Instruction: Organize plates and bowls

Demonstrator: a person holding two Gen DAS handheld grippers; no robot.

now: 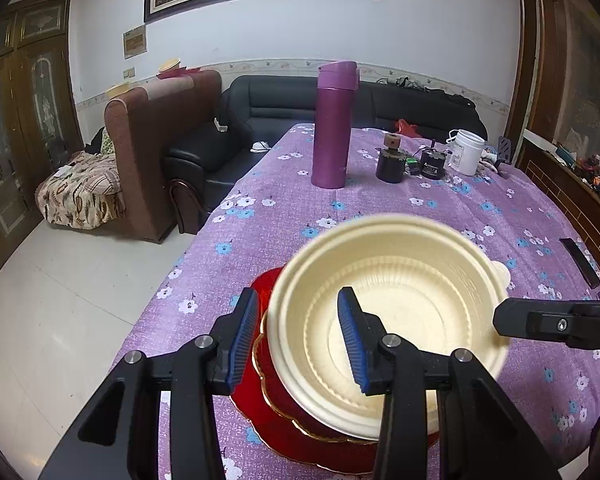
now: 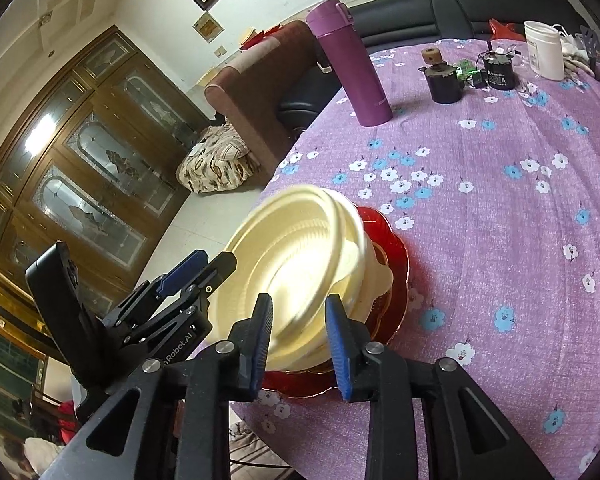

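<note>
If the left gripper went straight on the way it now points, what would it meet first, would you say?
Most likely the cream bowl: the left gripper is open with that bowl's near rim between its fingers, above the red plate. Depth is hard to judge.

From the left wrist we look close down over the cream bowl [image 1: 388,320] toward the sofa; from the right wrist, tilted, leftward across it. We share bowl, purple flask [image 2: 350,64], tablecloth [image 2: 500,200].
</note>
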